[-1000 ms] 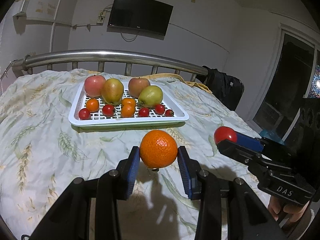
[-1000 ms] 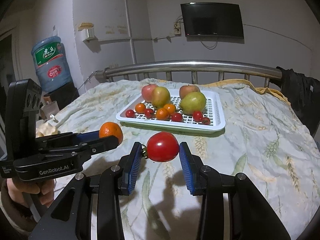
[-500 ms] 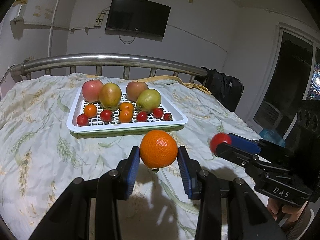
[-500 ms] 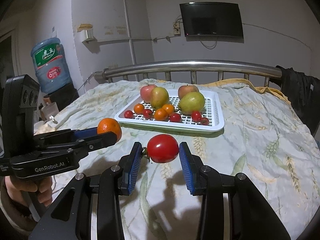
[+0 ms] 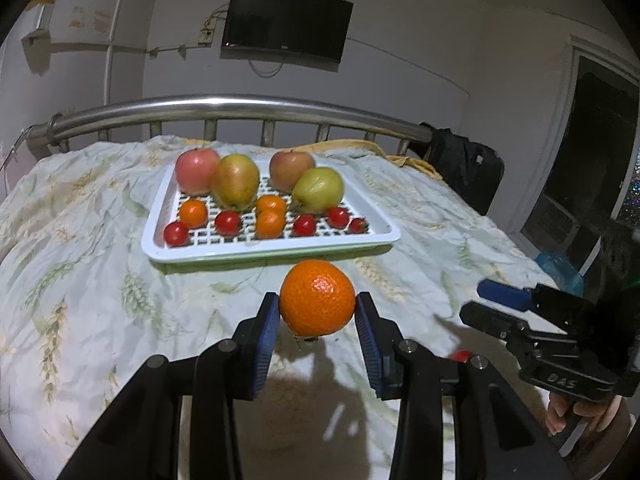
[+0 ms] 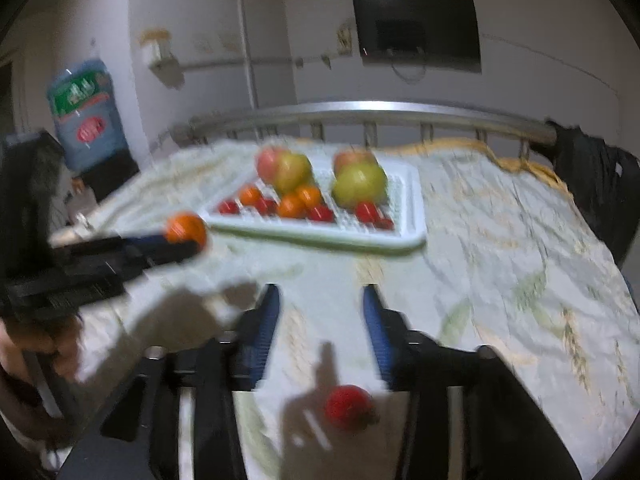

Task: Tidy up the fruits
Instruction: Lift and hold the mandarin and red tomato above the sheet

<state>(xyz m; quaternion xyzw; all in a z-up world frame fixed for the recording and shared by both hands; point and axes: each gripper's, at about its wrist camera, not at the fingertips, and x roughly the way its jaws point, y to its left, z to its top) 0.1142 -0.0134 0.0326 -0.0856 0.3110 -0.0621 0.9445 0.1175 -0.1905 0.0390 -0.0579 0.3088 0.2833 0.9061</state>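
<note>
The left gripper [image 5: 317, 312] pinches the orange [image 5: 317, 298] between its blue pads, held above the bedsheet [image 5: 80, 280] just near of the white tray [image 5: 276, 249]. The right gripper [image 6: 320, 312] has its jaws opening with nothing between them; the red tomato [image 6: 347, 406] sits below and nearer than its fingertips, over the sheet. Both grippers tilt downward toward the tray.

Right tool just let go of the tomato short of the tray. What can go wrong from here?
1. The tomato lies loose on the rumpled bedsheet, below the opening right tool; it may roll off.
2. The left tool grips the orange short of the crowded tray; setting it down may nudge fruit there.
</note>
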